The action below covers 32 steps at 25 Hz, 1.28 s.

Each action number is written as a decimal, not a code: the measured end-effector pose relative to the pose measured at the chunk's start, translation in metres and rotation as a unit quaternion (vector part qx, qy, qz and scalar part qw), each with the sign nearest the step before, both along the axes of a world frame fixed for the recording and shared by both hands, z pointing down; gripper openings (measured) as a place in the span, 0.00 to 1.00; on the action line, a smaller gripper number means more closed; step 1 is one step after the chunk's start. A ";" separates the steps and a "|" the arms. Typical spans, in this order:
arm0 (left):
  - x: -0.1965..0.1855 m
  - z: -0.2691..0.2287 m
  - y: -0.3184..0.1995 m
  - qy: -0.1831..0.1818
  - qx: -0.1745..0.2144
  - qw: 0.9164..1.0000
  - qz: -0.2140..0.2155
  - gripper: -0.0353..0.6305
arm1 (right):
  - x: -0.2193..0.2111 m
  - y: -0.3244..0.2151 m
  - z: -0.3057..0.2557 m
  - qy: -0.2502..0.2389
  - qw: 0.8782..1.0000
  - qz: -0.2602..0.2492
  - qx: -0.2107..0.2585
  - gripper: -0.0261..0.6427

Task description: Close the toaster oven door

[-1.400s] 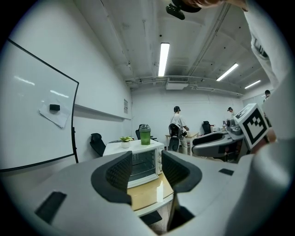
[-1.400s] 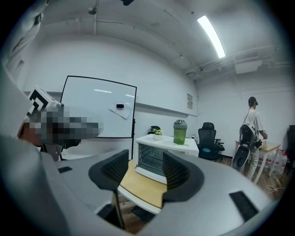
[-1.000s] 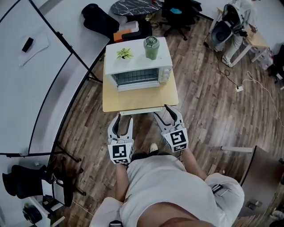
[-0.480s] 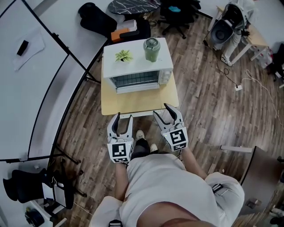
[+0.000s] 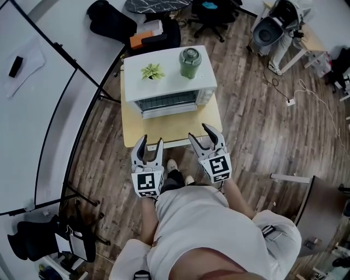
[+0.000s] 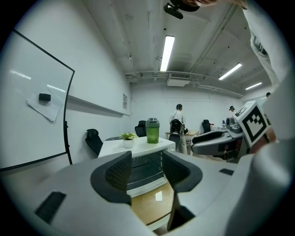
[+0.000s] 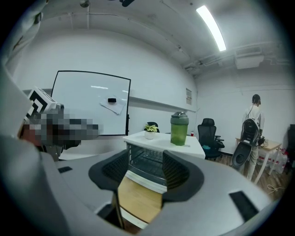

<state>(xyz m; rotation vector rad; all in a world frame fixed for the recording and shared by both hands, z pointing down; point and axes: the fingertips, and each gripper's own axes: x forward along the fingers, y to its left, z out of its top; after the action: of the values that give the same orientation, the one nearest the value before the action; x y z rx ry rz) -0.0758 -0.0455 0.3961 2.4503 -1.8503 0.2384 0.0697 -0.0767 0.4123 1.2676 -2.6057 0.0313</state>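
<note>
White toaster oven; green bottle; tan table; brown plank floor; pot probably white.

From above, the toaster oven shows only a thin strip of its front, and its knobs are too small to read. In both gripper views the jaws cover the ends of that front. The top edge cuts off a black chair.
</note>
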 end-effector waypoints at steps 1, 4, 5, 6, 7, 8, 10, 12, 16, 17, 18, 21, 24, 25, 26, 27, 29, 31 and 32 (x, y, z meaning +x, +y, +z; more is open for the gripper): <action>-0.003 0.003 -0.005 0.000 -0.004 1.000 0.002 0.35 | -0.002 -0.004 0.002 0.002 1.000 0.003 -0.002 0.39; -0.010 0.015 -0.018 0.003 -0.015 1.000 0.012 0.36 | -0.008 -0.016 0.009 0.010 1.000 0.013 -0.010 0.39; -0.013 0.019 -0.022 0.004 -0.020 1.000 0.015 0.36 | -0.010 -0.019 0.013 0.012 1.000 0.016 -0.014 0.39; -0.016 0.024 -0.025 0.005 -0.026 1.000 0.017 0.36 | -0.012 -0.022 0.016 0.014 1.000 0.020 -0.017 0.39; -0.019 0.030 -0.029 0.006 -0.032 0.999 0.020 0.36 | -0.014 -0.025 0.019 0.017 0.999 0.023 -0.021 0.39; -0.020 0.035 -0.033 0.007 -0.037 0.999 0.025 0.36 | -0.016 -0.028 0.023 0.020 0.999 0.026 -0.024 0.39; -0.023 0.044 -0.041 0.008 -0.045 0.998 0.036 0.36 | -0.020 -0.034 0.032 0.026 0.999 0.032 -0.032 0.39; -0.027 0.055 -0.048 0.010 -0.054 0.998 0.044 0.36 | -0.023 -0.040 0.043 0.035 0.998 0.038 -0.042 0.39; -0.034 0.080 -0.058 0.017 -0.079 0.995 0.055 0.37 | -0.025 -0.045 0.066 0.053 0.995 0.051 -0.065 0.39; -0.036 0.087 -0.061 0.019 -0.086 0.994 0.058 0.37 | -0.025 -0.047 0.072 0.056 0.994 0.055 -0.071 0.39; -0.038 0.094 -0.063 0.021 -0.093 0.994 0.060 0.37 | -0.024 -0.048 0.079 0.058 0.994 0.059 -0.078 0.39; -0.042 0.111 -0.066 0.027 -0.112 0.991 0.066 0.37 | -0.022 -0.050 0.098 0.062 0.991 0.069 -0.099 0.39; -0.042 0.127 -0.066 0.034 -0.128 0.989 0.071 0.38 | -0.013 -0.047 0.116 0.074 0.987 0.080 -0.121 0.39; -0.042 0.133 -0.066 0.035 -0.134 0.988 0.070 0.38 | -0.010 -0.046 0.122 0.077 0.985 0.083 -0.128 0.39; -0.042 0.138 -0.066 0.036 -0.139 0.987 0.069 0.38 | -0.007 -0.046 0.128 0.081 0.984 0.086 -0.135 0.39; -0.042 0.144 -0.066 0.036 -0.145 0.986 0.068 0.38 | -0.004 -0.045 0.135 0.084 0.982 0.088 -0.142 0.39; -0.042 0.157 -0.066 0.036 -0.158 0.985 0.065 0.38 | 0.002 -0.044 0.148 0.090 0.980 0.091 -0.155 0.39; -0.041 0.170 -0.064 0.035 -0.171 0.983 0.062 0.38 | 0.007 -0.042 0.162 0.095 0.977 0.092 -0.168 0.39; -0.042 0.176 -0.064 0.034 -0.177 0.982 0.060 0.38 | 0.009 -0.041 0.168 0.097 0.976 0.091 -0.173 0.39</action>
<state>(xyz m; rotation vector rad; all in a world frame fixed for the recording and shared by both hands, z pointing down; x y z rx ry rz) -0.1174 -0.1091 0.5718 2.2918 -1.4855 0.4427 0.0792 -0.1181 0.5805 1.3018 -2.1933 0.3603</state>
